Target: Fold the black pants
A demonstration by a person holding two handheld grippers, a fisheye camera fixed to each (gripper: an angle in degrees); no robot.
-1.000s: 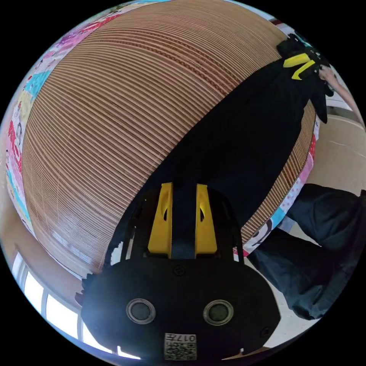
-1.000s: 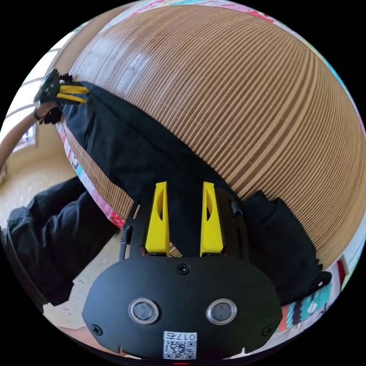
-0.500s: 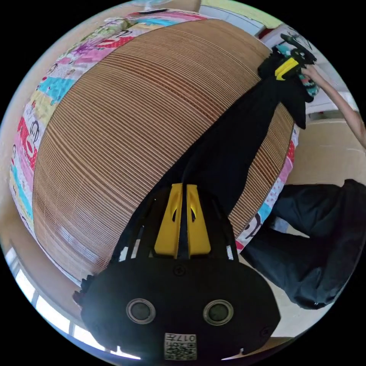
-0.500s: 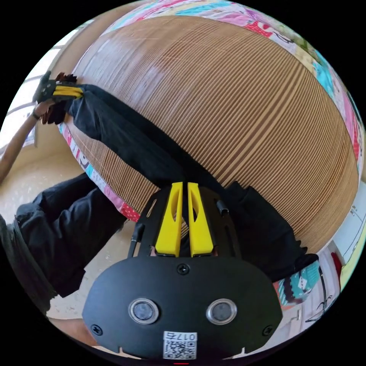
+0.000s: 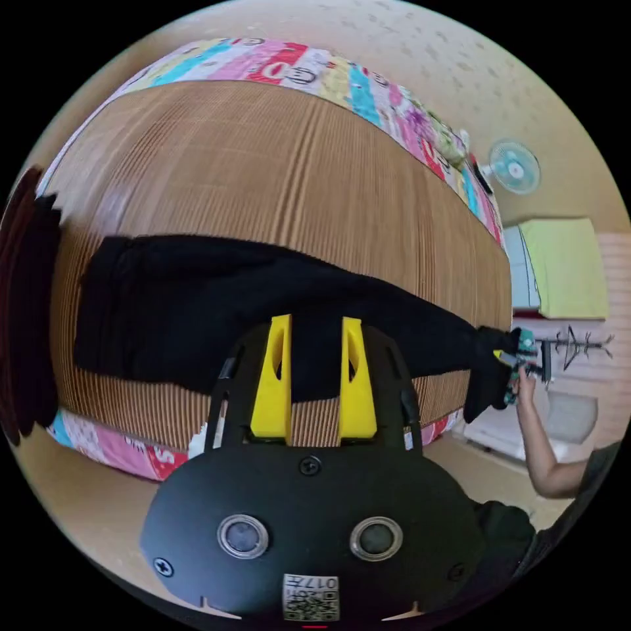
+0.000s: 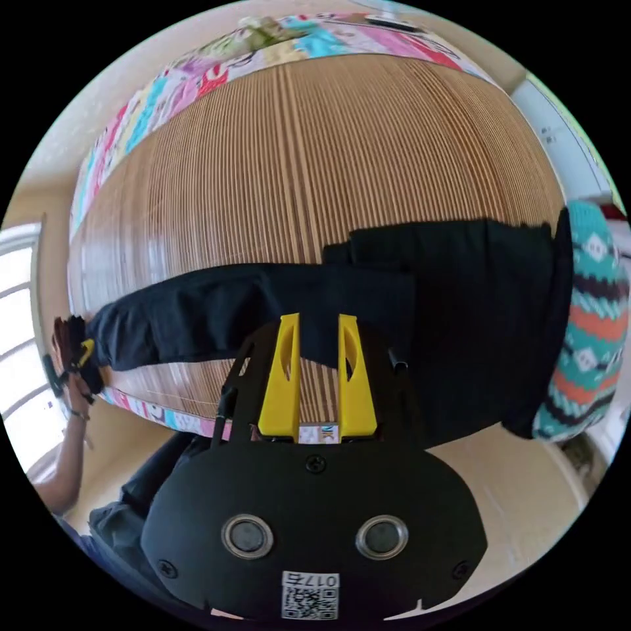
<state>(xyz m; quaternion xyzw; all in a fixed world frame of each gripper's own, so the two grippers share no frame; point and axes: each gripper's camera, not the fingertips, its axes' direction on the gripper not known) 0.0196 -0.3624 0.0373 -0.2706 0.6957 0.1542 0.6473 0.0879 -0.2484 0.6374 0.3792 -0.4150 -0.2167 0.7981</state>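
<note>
The black pants [image 5: 197, 309] lie stretched in a long band across the striped bamboo mat [image 5: 263, 164]. My left gripper [image 5: 317, 323] hovers open over their near edge, with nothing between its jaws. In the same view my right gripper [image 5: 516, 355] is small at the far end of the pants, held in a hand. From the right gripper view the pants [image 6: 460, 296] look wide on the right and narrow toward the left. My right gripper [image 6: 315, 322] stands open above their near edge. My left gripper [image 6: 72, 361] sits at the narrow left end.
The mat [image 6: 296, 164] covers a bed with a colourful patterned sheet [image 5: 276, 62] around its rim. A teal knitted cloth [image 6: 591, 315] lies by the wide end of the pants. A fan [image 5: 516, 167] stands beyond the bed. The person's arm [image 5: 545, 453] reaches in.
Both grippers were shut on the pants half a second ago, pulling them taut. Both have opened and let go, and the pants now lie flat on the mat. Both cameras swung round.
</note>
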